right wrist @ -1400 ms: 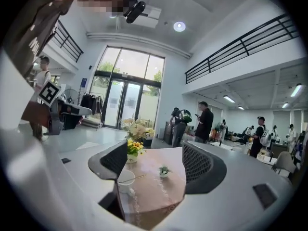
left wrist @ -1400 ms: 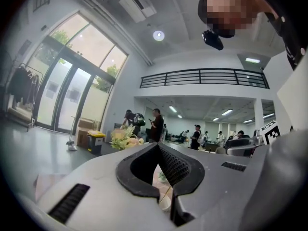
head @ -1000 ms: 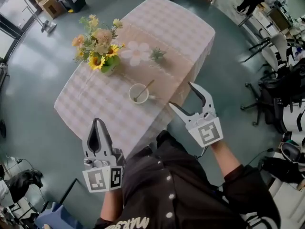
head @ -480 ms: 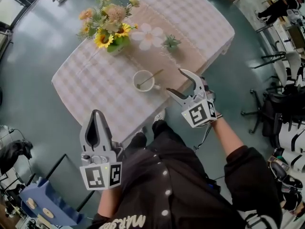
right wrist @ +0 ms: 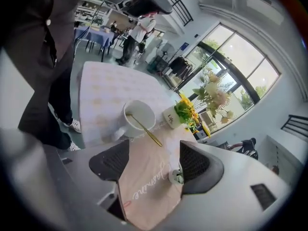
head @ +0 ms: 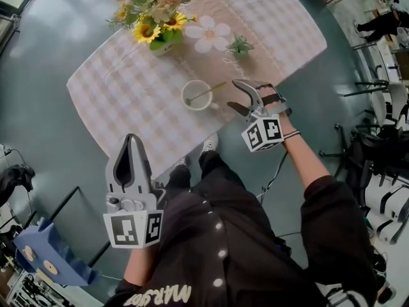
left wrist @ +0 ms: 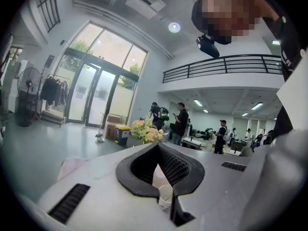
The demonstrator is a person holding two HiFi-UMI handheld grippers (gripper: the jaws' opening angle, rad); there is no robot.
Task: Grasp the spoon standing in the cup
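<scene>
A white cup [head: 195, 96] stands on the checked tablecloth near the table's front edge, with a gold spoon [head: 211, 91] leaning in it, handle pointing right. My right gripper [head: 231, 93] hovers just right of the cup, its fingertips flanking the handle's end without touching. Its jaws are wide and closing. In the right gripper view the cup [right wrist: 139, 117] and spoon [right wrist: 146, 129] lie just beyond the right gripper [right wrist: 154, 160], with nothing between the pads. My left gripper [head: 131, 141] hangs shut, off the table near my body. The left gripper [left wrist: 158, 149] points toward the table.
A vase of yellow and peach flowers [head: 156, 24] stands at the table's far left on a beige runner [head: 192, 56]. A small green plant [head: 239, 45] and a flower-shaped mat [head: 209, 34] lie behind the cup. Office chairs [head: 383, 107] stand at the right.
My right gripper has moved forward and left, from off the table's edge to right beside the spoon handle. The left gripper has stayed by my body.
</scene>
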